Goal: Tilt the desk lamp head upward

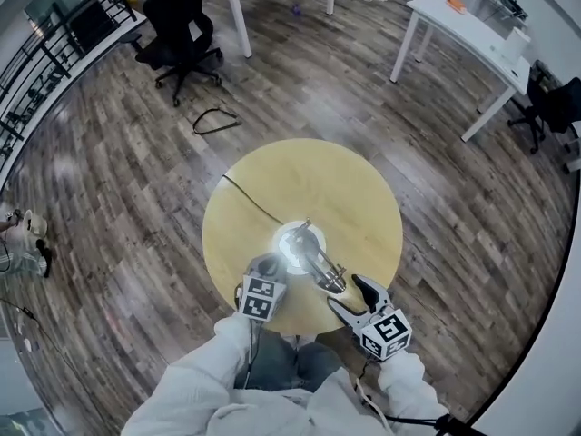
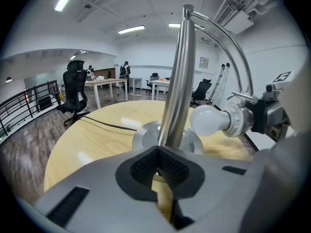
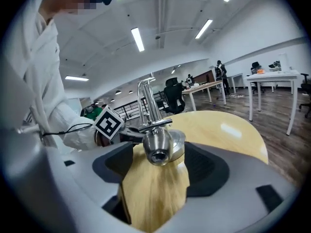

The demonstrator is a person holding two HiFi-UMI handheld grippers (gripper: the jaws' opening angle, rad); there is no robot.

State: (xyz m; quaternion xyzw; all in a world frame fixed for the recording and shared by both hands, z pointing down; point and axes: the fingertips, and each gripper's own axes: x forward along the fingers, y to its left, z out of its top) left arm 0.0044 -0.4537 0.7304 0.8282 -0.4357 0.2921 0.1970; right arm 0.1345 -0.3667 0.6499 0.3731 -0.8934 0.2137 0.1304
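Note:
A chrome desk lamp stands on the round wooden table (image 1: pixel 354 189), its base (image 1: pixel 295 243) lit brightly. My left gripper (image 1: pixel 268 266) is shut on the lamp's upright pole (image 2: pixel 177 81), low down near the base (image 2: pixel 146 135). The bare bulb (image 2: pixel 209 120) sticks out sideways from the lamp head (image 1: pixel 329 275). My right gripper (image 1: pixel 349 296) stands open at the table's near edge. The chrome rear end of the lamp head (image 3: pixel 158 147) sits between its pads (image 3: pixel 206 166) with a gap on each side.
The lamp's black cord (image 1: pixel 250 200) runs off the table's left side. A black office chair (image 1: pixel 182 25) and white desks (image 1: pixel 463 25) stand farther off on the wood floor. A loose cable (image 1: pixel 213 121) lies on the floor. A railing (image 1: pixel 54 53) runs along the left.

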